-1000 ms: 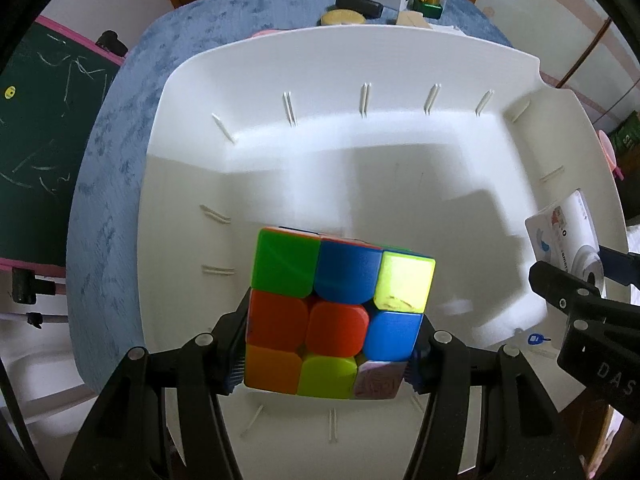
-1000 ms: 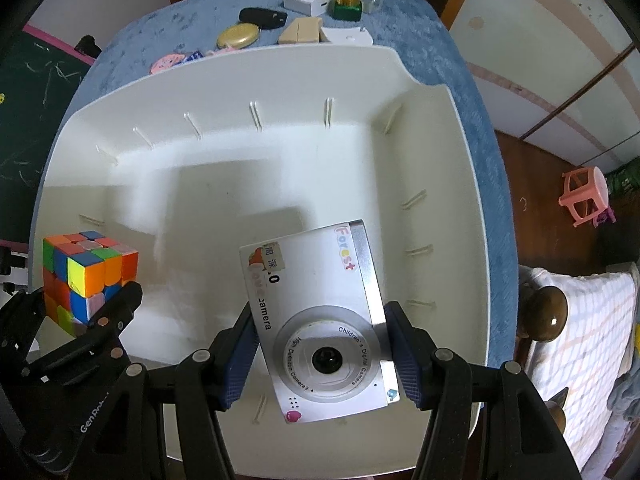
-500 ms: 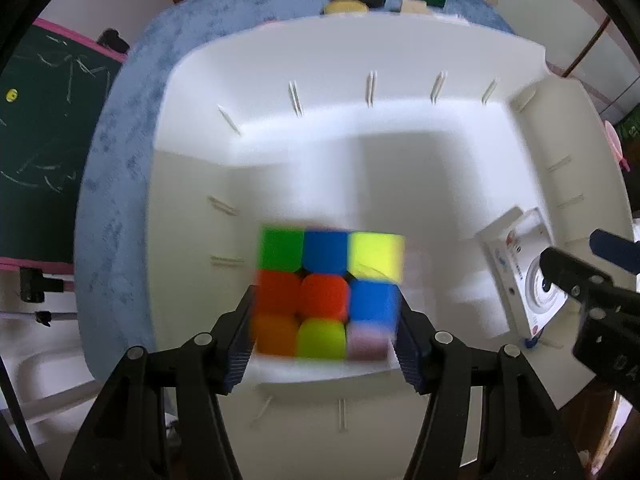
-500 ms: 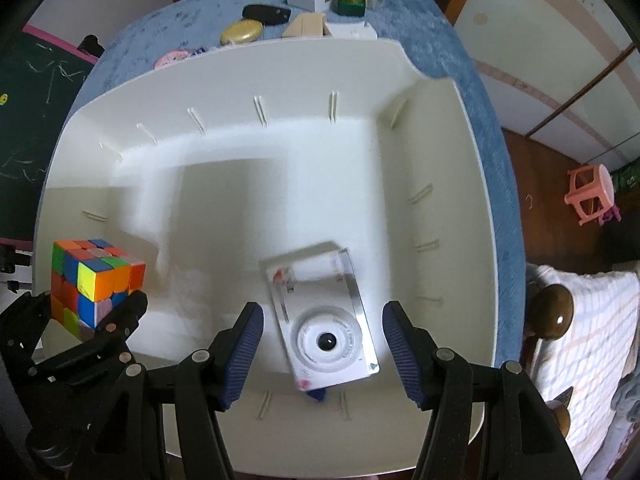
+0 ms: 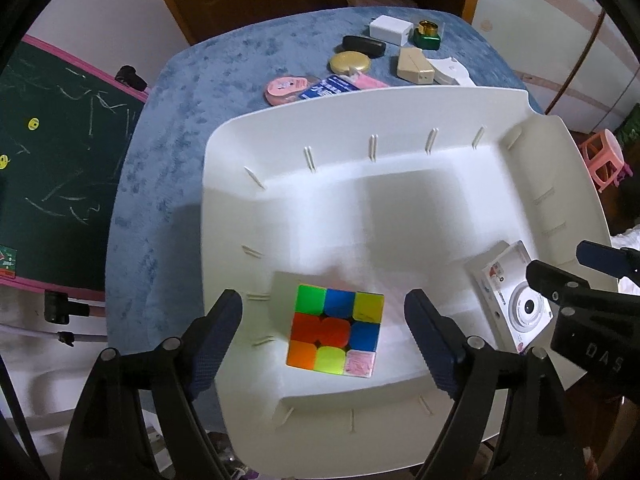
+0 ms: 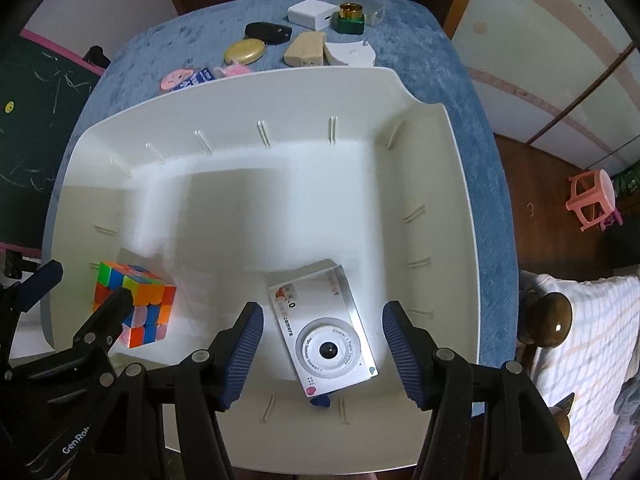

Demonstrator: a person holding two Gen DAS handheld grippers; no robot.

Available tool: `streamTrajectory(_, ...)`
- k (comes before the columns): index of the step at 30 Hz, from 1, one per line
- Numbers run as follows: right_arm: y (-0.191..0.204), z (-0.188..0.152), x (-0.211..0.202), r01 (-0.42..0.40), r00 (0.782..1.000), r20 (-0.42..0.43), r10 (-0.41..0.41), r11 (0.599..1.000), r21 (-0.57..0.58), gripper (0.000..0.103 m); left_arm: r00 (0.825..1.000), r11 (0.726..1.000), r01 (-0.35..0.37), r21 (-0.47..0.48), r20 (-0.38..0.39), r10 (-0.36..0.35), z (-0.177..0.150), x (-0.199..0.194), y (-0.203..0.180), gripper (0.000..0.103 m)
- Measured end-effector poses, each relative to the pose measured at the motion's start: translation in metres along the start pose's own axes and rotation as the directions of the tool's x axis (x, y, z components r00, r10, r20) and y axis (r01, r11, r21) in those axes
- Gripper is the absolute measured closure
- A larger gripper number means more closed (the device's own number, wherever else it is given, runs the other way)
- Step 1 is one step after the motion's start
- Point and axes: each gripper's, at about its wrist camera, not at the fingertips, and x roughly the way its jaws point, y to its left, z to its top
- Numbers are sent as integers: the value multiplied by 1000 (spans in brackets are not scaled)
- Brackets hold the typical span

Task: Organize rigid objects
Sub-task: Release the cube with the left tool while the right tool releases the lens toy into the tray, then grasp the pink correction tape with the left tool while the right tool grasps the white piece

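A colourful puzzle cube (image 5: 335,331) rests on the floor of a big white tub (image 5: 360,120) at its near left; it also shows in the right wrist view (image 6: 134,306). My left gripper (image 5: 322,338) is open above the cube, fingers apart on both sides, not touching it. A white children's camera (image 6: 324,330) lies flat, lens up, at the tub's near right and also shows in the left wrist view (image 5: 510,300). My right gripper (image 6: 322,350) is open above it, empty.
The tub (image 6: 280,92) sits on a blue round table (image 5: 180,120). Behind it lie small items: a white box (image 5: 390,30), a green and gold bottle (image 5: 427,35), a black case (image 5: 363,45), a gold compact (image 5: 349,63), a beige box (image 5: 414,66). A chalkboard (image 5: 52,160) stands left.
Both grippers opened and let go: the cube and the camera dropped onto the tub floor. Both grippers then rose and drew back from the tub.
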Motion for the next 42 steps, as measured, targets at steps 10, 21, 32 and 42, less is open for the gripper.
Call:
streamTrajectory(10,-17,10,-7,-20,1000,14,20,999,39,40,1000,1000,-23,8,11,23,22,-12,6,17)
streamTrajectory(21,-35,35,-51,-54,994,96,49,997,52,40,995,999,19,44,94,-23,74,-59,22,17)
streamTrajectory(32,-58,97,-113,-12,973,232,5,1000,27,40,964,997,16,70,264,-34,151,-120,57,10)
streamTrajectory(42,-68,167,-158,80,918,391,-70,997,-8,28,943,983,-39,180,333,-24,200,-125,72,3)
